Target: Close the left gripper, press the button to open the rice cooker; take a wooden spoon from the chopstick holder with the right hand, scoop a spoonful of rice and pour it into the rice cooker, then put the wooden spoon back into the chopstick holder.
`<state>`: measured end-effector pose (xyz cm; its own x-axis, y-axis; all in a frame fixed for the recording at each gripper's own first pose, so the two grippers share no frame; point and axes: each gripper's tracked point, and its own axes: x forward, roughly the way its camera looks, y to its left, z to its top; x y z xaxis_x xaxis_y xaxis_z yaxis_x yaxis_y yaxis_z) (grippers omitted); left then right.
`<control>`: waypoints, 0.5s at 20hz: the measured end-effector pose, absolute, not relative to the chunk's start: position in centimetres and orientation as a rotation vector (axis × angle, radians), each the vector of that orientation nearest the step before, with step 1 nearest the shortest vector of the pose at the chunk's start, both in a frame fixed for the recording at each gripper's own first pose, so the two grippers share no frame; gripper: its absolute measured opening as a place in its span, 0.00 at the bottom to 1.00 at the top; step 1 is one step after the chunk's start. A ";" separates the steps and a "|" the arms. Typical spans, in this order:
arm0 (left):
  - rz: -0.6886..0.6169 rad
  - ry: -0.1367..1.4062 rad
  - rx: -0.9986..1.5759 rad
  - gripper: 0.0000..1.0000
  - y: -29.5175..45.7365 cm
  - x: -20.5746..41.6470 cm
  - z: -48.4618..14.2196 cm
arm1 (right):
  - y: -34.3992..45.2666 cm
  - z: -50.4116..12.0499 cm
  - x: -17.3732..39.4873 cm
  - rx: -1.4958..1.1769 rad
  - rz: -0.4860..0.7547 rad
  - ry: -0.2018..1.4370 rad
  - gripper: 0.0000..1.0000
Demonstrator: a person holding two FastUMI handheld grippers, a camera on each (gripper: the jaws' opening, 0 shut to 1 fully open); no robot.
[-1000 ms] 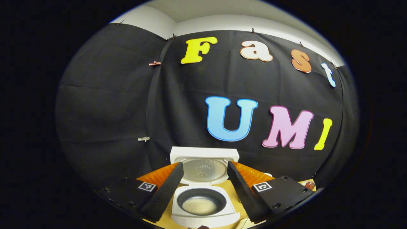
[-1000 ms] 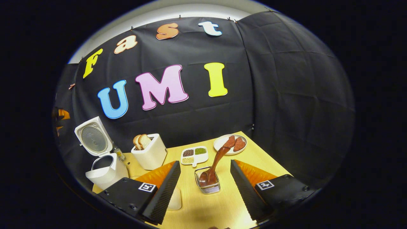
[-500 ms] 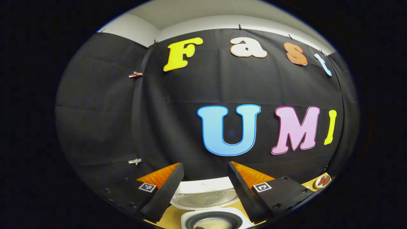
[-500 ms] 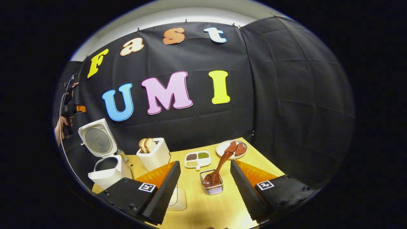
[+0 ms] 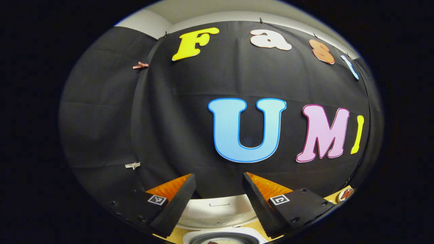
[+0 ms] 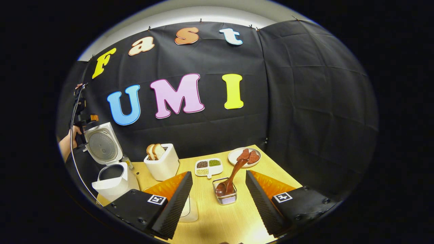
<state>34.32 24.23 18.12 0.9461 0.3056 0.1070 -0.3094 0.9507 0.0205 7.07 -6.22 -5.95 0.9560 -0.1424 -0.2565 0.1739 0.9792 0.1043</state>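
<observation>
Left tongs (image 5: 218,189) risen, wooden spoon (image 6: 230,178) in chopstick holder (image 6: 224,197)

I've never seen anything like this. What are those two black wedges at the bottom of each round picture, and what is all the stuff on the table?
The wedges are the fingers of hand-held tongs; a person carries one in each hand, and a camera rides on each. There is no robot arm.

The left gripper view looks over the left tongs, open and holding nothing, at the open rice cooker.

The right gripper view looks over the right tongs, also open and empty, at the yellow table. On it stand the rice cooker with its lid up, a toaster with bread, a small divided dish of grains, a plate, and a wire holder with the wooden spoon leaning in it. At far left, a hand holds the other tongs.
</observation>
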 end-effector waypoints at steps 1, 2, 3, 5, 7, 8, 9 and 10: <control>0.316 -0.070 0.031 0.95 24.4 34.5 17.2 | -6.1 -6.1 7.2 0.132 -0.159 0.254 0.98; 0.325 -0.021 0.014 0.95 24.3 34.6 15.7 | -6.0 -6.4 7.3 0.134 -0.157 0.258 0.98; 0.335 -0.026 0.023 0.95 24.2 34.2 15.7 | -5.9 -6.6 7.4 0.134 -0.154 0.264 0.98; 0.352 0.008 0.033 0.98 24.2 34.0 15.7 | -5.2 -7.2 7.6 0.144 -0.137 0.281 0.98; 0.366 0.026 0.027 0.99 23.7 33.4 15.5 | -4.2 -7.5 7.9 0.159 -0.109 0.291 0.99; 0.369 0.041 0.015 0.99 23.2 32.8 15.2 | -4.0 -7.7 7.9 0.159 -0.098 0.294 0.99; 0.369 0.056 0.013 0.99 22.9 32.1 15.0 | -3.8 -7.9 7.8 0.158 -0.087 0.297 0.98; 0.368 0.072 0.010 0.99 22.7 31.3 14.6 | -3.4 -8.1 7.7 0.158 -0.073 0.300 0.98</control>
